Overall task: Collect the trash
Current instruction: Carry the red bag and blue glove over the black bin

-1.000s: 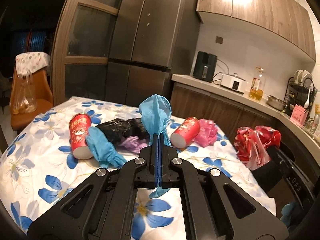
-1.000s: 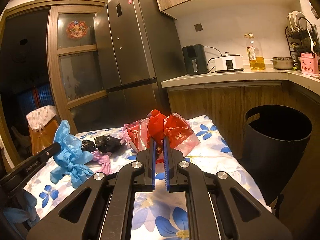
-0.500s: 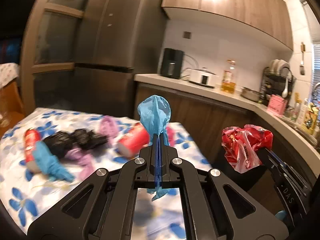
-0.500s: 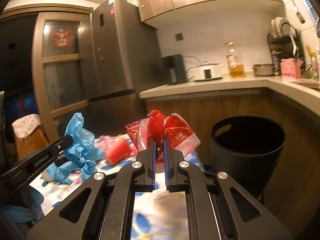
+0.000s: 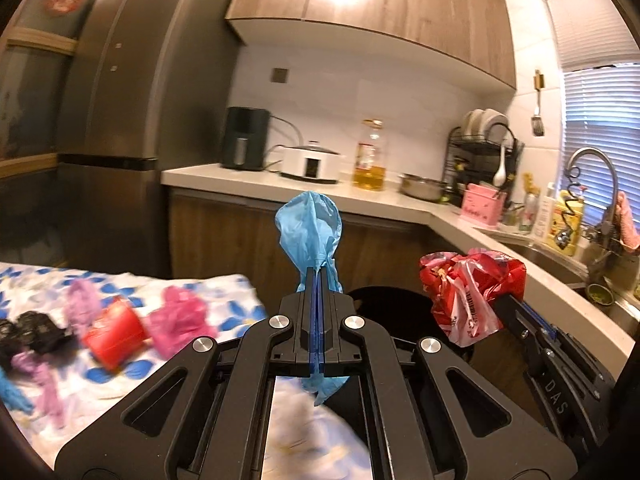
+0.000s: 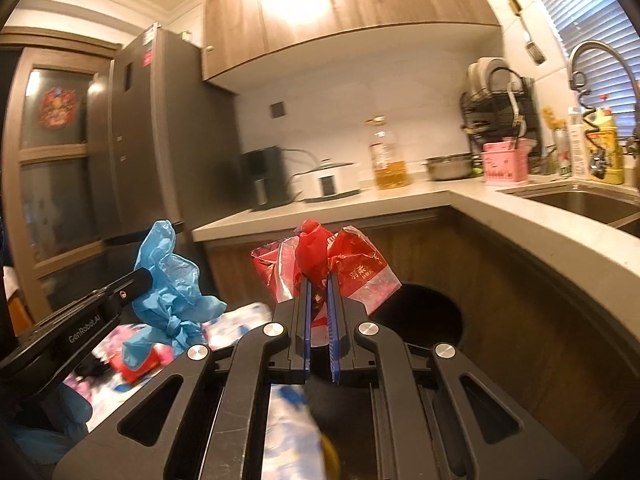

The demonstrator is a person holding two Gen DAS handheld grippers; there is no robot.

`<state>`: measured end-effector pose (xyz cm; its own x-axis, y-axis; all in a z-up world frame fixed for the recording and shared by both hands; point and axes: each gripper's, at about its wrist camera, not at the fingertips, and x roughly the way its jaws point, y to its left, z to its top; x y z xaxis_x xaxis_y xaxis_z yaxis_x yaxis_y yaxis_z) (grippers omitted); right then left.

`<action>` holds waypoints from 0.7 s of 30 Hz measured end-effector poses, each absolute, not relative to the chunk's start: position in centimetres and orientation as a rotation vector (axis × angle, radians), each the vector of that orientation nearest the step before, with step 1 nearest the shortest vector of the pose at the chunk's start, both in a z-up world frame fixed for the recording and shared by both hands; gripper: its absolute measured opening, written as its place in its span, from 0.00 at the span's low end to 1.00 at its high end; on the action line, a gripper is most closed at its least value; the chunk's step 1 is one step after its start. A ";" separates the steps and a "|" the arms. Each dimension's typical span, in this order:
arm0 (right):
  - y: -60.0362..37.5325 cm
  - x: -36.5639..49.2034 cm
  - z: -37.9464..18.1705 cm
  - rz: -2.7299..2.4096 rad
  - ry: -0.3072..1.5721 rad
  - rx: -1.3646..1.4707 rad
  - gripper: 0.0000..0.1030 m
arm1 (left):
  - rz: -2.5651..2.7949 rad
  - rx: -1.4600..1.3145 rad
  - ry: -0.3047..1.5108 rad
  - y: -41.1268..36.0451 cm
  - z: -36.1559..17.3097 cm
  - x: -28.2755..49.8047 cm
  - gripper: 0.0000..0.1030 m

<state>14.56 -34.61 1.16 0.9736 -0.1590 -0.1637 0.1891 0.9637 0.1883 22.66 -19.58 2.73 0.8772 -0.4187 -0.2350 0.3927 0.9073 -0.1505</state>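
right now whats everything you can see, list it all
blue plastic bag: 1, blue, clamped in left gripper
red plastic bag: 1, red and clear, clamped in right gripper
trash bin: 1, black, beside the counter
red cup: 1, red, lying on the table
pink bag: 1, pink, right of the cup
black bag: 1, black, left of the cup
floral tablecloth: 1, white and blue, on the table
oil bottle: 1, yellow, on the counter
fridge: 1, dark grey
left gripper: 1, black
right gripper: 1, black

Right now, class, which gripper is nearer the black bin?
Right. The right gripper, holding the red bag, is beside the bin; the left gripper is back by the table.
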 end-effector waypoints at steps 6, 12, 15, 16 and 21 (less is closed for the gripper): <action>-37.1 15.5 0.6 -0.233 0.150 0.207 0.08 | -0.486 -0.074 0.285 -24.0 1.9 24.6 0.00; -38.7 16.5 0.1 -0.252 0.159 0.224 0.08 | -0.531 -0.072 0.307 -26.4 1.0 26.1 0.00; -39.2 17.0 -0.1 -0.255 0.161 0.223 0.08 | -0.550 -0.069 0.310 -27.0 0.7 26.7 0.00; -39.2 17.1 -0.2 -0.255 0.161 0.223 0.08 | -0.555 -0.067 0.312 -27.3 0.6 26.9 0.00; -39.5 17.8 -0.4 -0.253 0.167 0.224 0.08 | -0.568 -0.060 0.324 -28.3 0.1 27.7 0.00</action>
<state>17.80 -39.52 -0.42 0.9547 -0.2285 -0.1908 0.2655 0.9435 0.1983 27.71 -28.27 0.07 0.7938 -0.5374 -0.2847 0.5187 0.8427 -0.1442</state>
